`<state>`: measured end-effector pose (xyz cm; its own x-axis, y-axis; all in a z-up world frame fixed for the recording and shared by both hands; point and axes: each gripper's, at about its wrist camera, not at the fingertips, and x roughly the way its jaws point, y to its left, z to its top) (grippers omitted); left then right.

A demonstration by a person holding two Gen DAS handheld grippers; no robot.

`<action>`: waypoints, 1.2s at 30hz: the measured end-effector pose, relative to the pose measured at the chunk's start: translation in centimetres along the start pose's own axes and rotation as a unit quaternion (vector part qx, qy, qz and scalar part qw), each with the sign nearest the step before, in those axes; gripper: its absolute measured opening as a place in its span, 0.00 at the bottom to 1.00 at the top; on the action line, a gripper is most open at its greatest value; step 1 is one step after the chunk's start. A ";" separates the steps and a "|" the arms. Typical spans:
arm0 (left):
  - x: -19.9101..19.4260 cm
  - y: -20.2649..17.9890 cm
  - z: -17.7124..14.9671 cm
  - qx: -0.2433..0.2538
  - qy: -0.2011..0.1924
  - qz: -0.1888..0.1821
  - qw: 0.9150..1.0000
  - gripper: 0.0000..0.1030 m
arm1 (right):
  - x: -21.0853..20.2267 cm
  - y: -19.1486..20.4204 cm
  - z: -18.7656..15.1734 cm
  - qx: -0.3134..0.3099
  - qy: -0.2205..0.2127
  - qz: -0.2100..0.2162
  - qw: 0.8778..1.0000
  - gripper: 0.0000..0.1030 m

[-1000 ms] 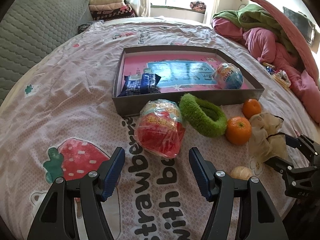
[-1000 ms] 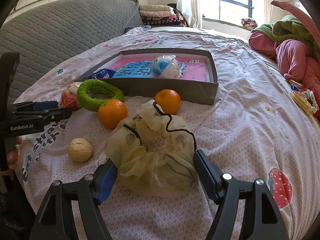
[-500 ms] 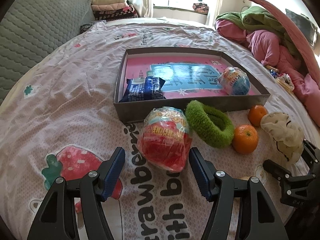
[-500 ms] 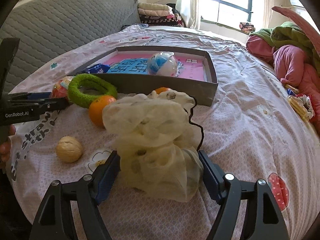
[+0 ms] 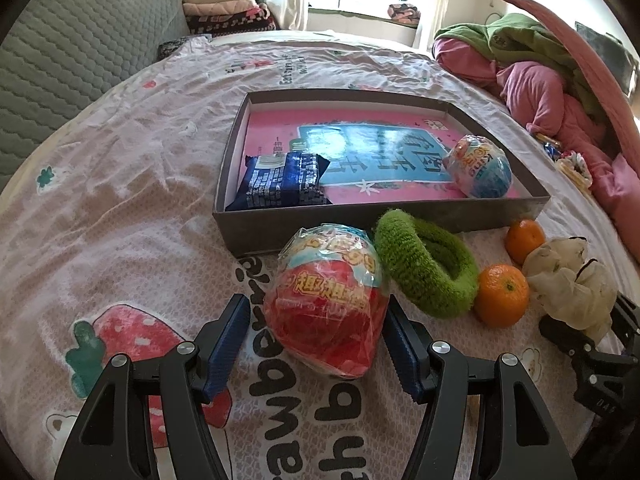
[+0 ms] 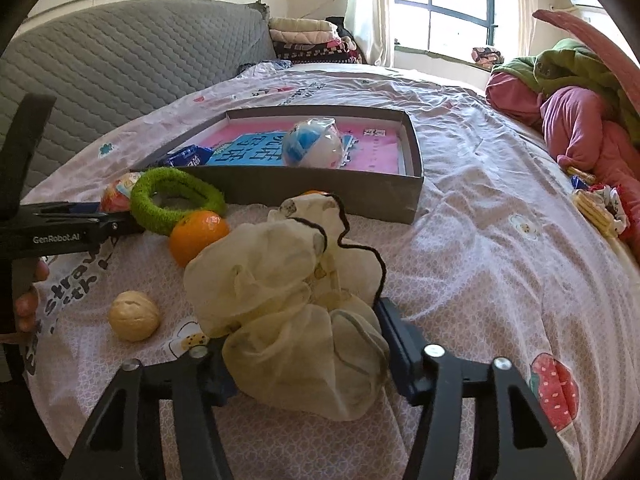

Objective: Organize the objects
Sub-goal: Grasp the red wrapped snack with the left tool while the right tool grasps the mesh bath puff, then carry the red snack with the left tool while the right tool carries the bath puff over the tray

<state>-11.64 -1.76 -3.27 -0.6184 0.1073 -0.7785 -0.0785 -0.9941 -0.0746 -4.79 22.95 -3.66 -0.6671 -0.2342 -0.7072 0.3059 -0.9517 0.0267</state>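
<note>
Left gripper (image 5: 316,336) open, straddling the red plastic-wrapped toy egg (image 5: 326,300) at lower centre. Right gripper (image 6: 304,356) closing on the cream gauzy fabric scrunchie (image 6: 292,308); grey shallow cardboard box (image 6: 320,196) lies straight ahead, upper centre.
</note>
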 end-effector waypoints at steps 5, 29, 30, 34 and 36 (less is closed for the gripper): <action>0.4 0.2 0.2 -0.003 -0.002 -0.002 1.000 0.66 | -0.3 -0.4 0.1 0.008 -0.004 0.012 1.000 0.36; 1.3 0.3 0.3 -0.005 -0.004 -0.020 1.000 0.53 | -0.7 -0.1 0.1 0.012 -0.008 0.065 0.998 0.22; 1.3 0.2 0.3 -0.003 -0.005 -0.019 1.000 0.53 | -0.7 -0.1 0.0 0.012 -0.008 0.066 0.998 0.22; 1.1 0.1 0.3 0.000 -0.011 -0.018 1.000 0.53 | -0.6 -0.2 0.0 0.014 -0.007 0.067 0.998 0.22; 0.9 0.0 0.3 0.001 -0.013 -0.017 1.000 0.53 | -0.6 -0.2 0.0 0.015 -0.007 0.068 0.998 0.22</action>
<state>-12.44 -1.67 -3.82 -0.6356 0.1412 -0.7590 -0.1008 -0.9899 -0.0998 -4.45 23.27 -3.27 -0.6300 -0.3635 -0.6863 0.3740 -0.9165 0.1421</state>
